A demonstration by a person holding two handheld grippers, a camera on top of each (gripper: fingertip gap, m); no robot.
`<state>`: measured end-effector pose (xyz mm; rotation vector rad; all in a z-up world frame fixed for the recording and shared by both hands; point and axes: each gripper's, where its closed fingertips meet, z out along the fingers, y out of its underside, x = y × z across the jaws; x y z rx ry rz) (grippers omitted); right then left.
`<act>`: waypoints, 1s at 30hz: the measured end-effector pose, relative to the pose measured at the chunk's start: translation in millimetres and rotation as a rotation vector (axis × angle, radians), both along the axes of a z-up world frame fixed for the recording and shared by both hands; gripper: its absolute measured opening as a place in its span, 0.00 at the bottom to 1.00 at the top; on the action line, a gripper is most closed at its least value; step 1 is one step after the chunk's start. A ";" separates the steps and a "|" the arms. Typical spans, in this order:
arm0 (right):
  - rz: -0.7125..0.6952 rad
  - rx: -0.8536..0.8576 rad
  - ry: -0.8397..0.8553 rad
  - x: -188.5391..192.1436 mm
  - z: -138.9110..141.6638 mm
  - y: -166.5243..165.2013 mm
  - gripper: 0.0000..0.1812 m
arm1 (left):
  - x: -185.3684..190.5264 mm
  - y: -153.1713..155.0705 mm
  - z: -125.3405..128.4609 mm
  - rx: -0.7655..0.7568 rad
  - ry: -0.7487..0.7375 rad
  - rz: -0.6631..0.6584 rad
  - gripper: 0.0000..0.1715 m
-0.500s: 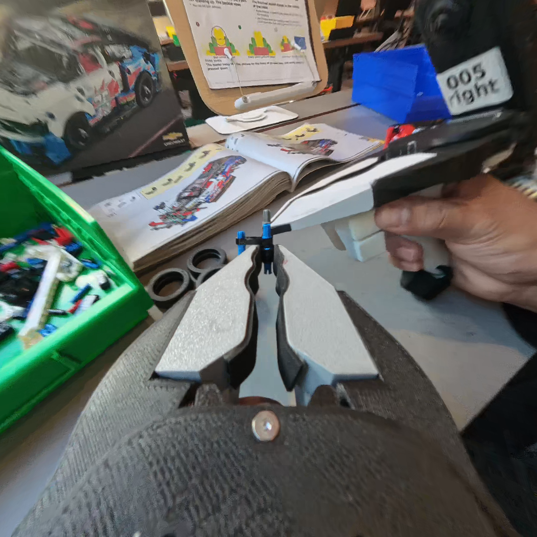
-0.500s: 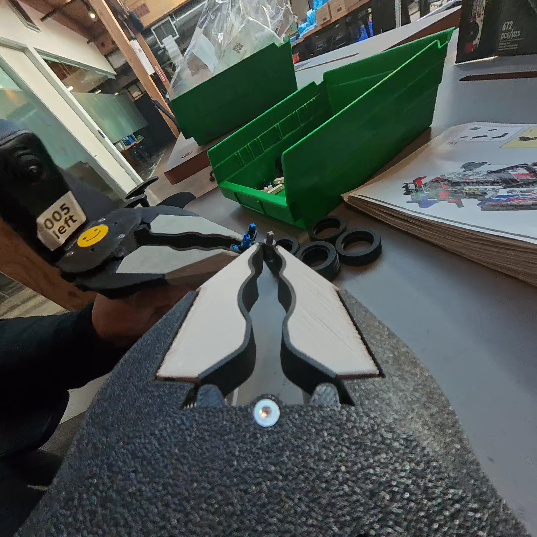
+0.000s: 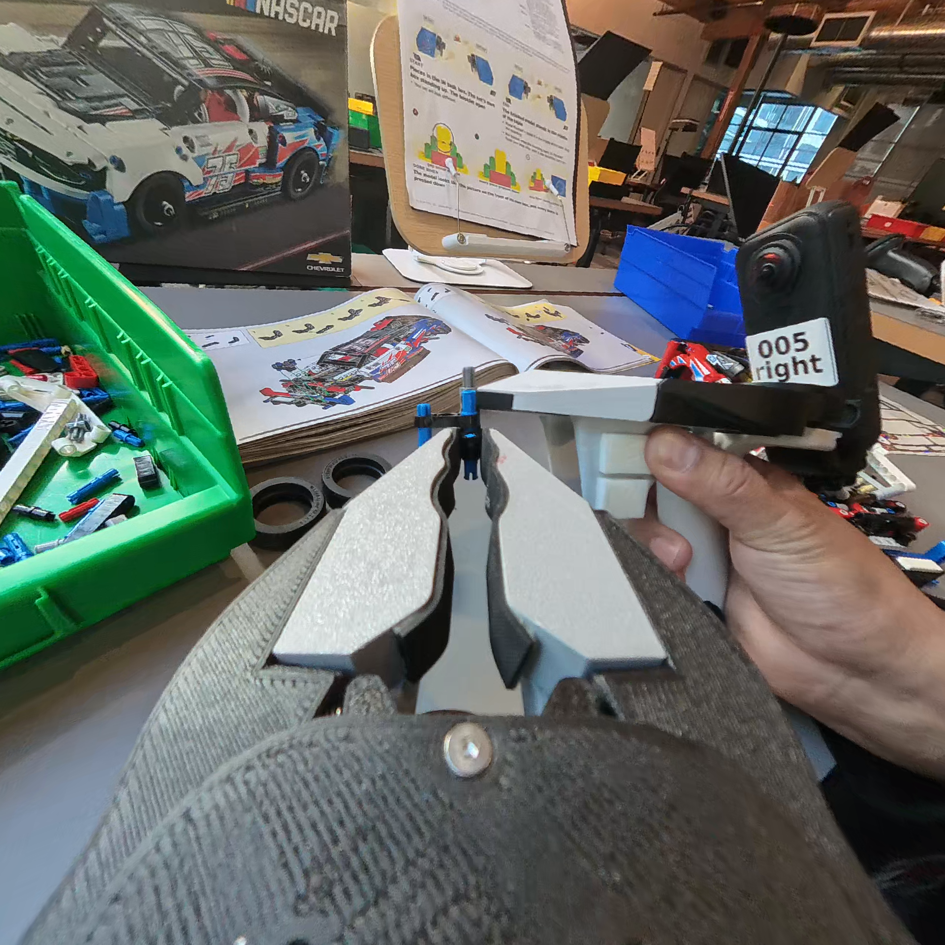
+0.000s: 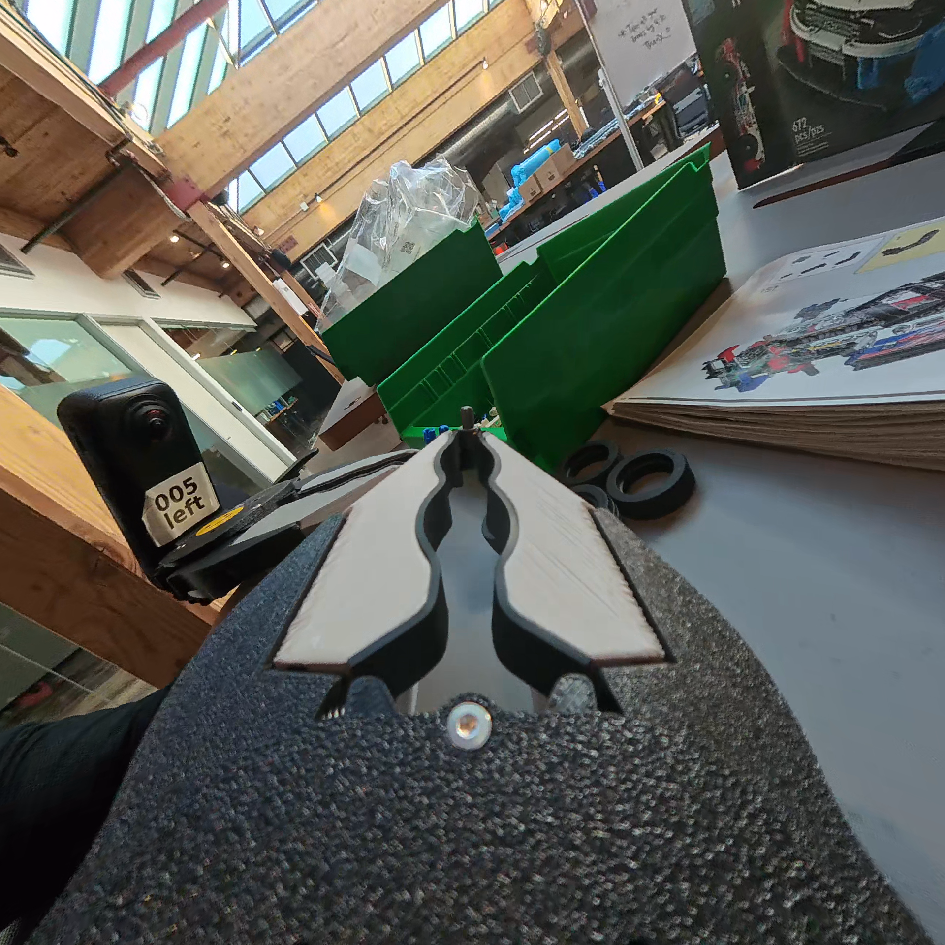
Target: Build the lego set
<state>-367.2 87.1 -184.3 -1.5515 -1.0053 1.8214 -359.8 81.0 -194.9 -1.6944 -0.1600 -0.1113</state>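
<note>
The left gripper (image 3: 468, 450), grey-padded fingers nearly together, was clamped on a small black-and-blue lego pin assembly (image 3: 463, 424) held in the air just in front of the open instruction booklet (image 3: 368, 368), the landmark here. The right gripper (image 4: 466, 445), fingers pinched together, gripped a thin dark grey axle (image 4: 466, 417) standing upright at the assembly's top; in the left wrist view its white fingertips came in from the side, touching the blue pin there. Main risk, as a judgement: the axle looked only shallowly gripped at the very tips, so a push off its line could twist it out or pop the assembly sideways from the left gripper's hold. The side blue pin (image 3: 422, 415) on the black cross bar stuck out free and might snag. A dropped piece would likely roll toward the black rubber tyres (image 3: 286, 503) lying just in front of the booklet, or under its pages. The green plastic parts bin (image 3: 153, 409) sat beside the booklet, well clear of the join. How deep the axle sat in its hole could not be told.
</note>
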 end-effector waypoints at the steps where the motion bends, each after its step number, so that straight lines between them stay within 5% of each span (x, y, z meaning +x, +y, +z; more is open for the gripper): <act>1: 0.006 0.016 -0.017 0.2 -2.1 -0.6 0.02 | -0.2 -0.4 -2.1 -0.020 -0.005 -0.014 0.04; 3: -0.013 0.112 -0.049 2.2 -3.2 1.5 0.02 | -3.1 -10.9 -4.0 -0.077 0.011 -0.037 0.03; 8: 0.014 0.159 -0.042 12.2 -1.1 -2.2 0.02 | -15.7 -26.8 13.0 -0.071 0.234 0.024 0.32; 14: 0.080 0.207 -0.051 17.0 -2.1 -17.1 0.03 | 19.5 -4.3 3.9 -0.141 0.200 -0.226 0.26; 16: 0.077 0.221 -0.049 21.5 -2.0 -15.1 0.03 | 17.2 -2.0 1.6 -0.151 0.206 -0.231 0.15; 24: 0.132 0.151 -0.101 25.7 -10.0 -9.5 0.04 | 19.6 4.0 -5.9 -0.154 0.261 -0.176 0.14; 26: 0.114 0.154 -0.129 24.4 -14.0 -3.5 0.11 | 18.7 4.4 -5.7 -0.143 0.297 -0.140 0.14; 30: 0.171 0.131 -0.119 22.6 -12.5 -8.3 0.04 | 18.4 6.6 -7.5 -0.132 0.271 -0.122 0.14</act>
